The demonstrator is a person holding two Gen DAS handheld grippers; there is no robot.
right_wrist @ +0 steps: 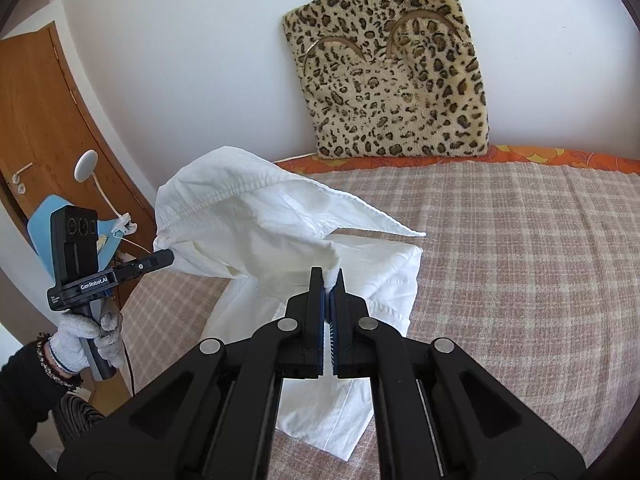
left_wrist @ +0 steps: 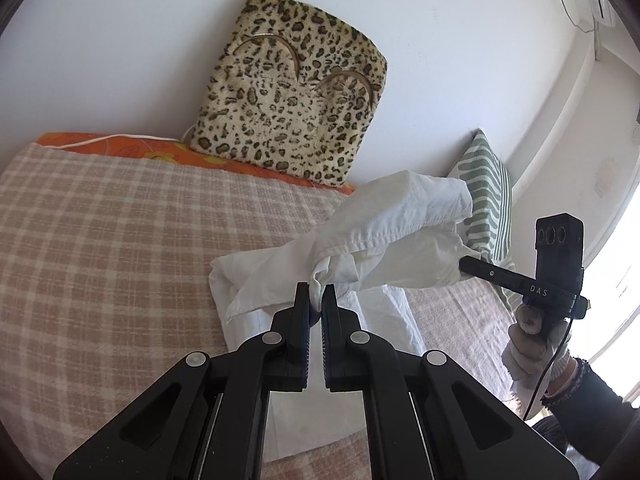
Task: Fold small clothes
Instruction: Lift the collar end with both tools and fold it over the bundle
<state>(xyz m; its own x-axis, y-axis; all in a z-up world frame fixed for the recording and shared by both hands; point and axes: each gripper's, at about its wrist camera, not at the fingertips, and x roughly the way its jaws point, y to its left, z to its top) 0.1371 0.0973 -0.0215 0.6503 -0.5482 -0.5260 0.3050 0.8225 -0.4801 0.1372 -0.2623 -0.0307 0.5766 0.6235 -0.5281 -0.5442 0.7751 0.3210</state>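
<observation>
white garment [left_wrist: 384, 232], creased and half lifted off the bed, pinched in both closed hand-held grippers [left_wrist: 316, 300] [right_wrist: 328, 284]

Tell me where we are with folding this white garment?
Early. Done: both grippers are shut on the white garment, the left gripper and the right gripper each pinching an edge. In hand: its upper part is lifted; the lower part lies on the checked blanket. Left: no finished fold visible yet; fold it over and flatten.
</observation>
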